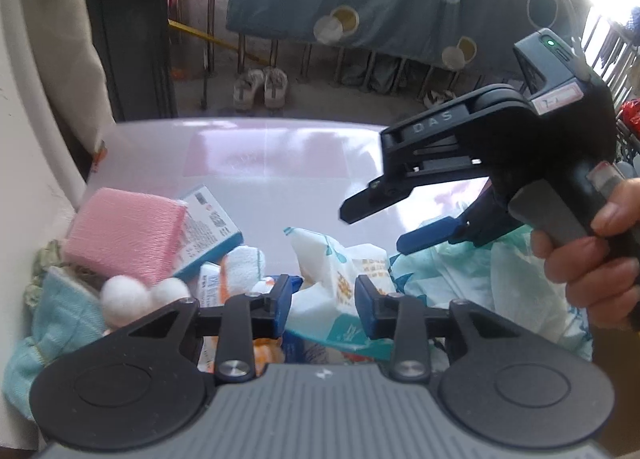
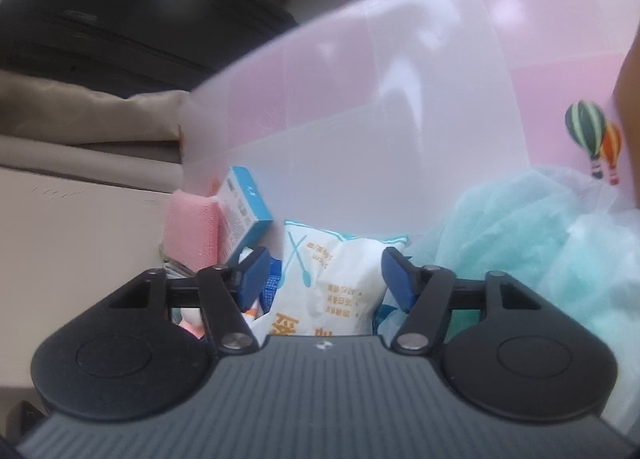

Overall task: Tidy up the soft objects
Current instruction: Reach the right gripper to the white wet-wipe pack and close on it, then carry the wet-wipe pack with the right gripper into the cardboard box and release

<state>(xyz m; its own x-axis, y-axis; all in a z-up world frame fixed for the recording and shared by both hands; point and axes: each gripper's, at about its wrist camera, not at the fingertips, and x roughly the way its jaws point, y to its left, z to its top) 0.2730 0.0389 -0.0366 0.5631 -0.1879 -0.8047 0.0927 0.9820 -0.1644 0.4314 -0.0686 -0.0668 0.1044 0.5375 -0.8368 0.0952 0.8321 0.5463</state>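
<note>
Now, start from the table (image 1: pixel 280 163), pink and white and glossy, with its far half bare; all the soft clutter is heaped along the edge nearest you. On the right of that heap lies the big pale-green crumpled sheet (image 2: pixel 500 227), which you could not take in one pinch. On the left sit the pink sponge (image 1: pixel 124 235), a blue-and-white box (image 1: pixel 212 227) leaning against it, a light-blue cloth (image 1: pixel 60 319) and two white pompoms (image 1: pixel 124 299).

Between them, roughly in the middle, is the white printed pouch (image 2: pixel 332 279), and that is the piece your next move seems to hang on. It lies straight ahead of your right tool (image 2: pixel 324 279), just beyond the fingertips, its long axis running away from you along the pointing line, so the narrow width falls across the gap. The right tool's jaws stand apart, one pad either side of the pouch, neither pressing on it as far as the view shows.

Your left tool (image 1: pixel 324 303) also stands apart, more narrowly, with the pouch's crumpled lower end showing in the gap and nothing clamped. From the left wrist view your right hand (image 1: pixel 592 255) holds its tool above and to the right of the pouch, tips angled down toward it.

Both are near; the right looks better lined up.
</note>
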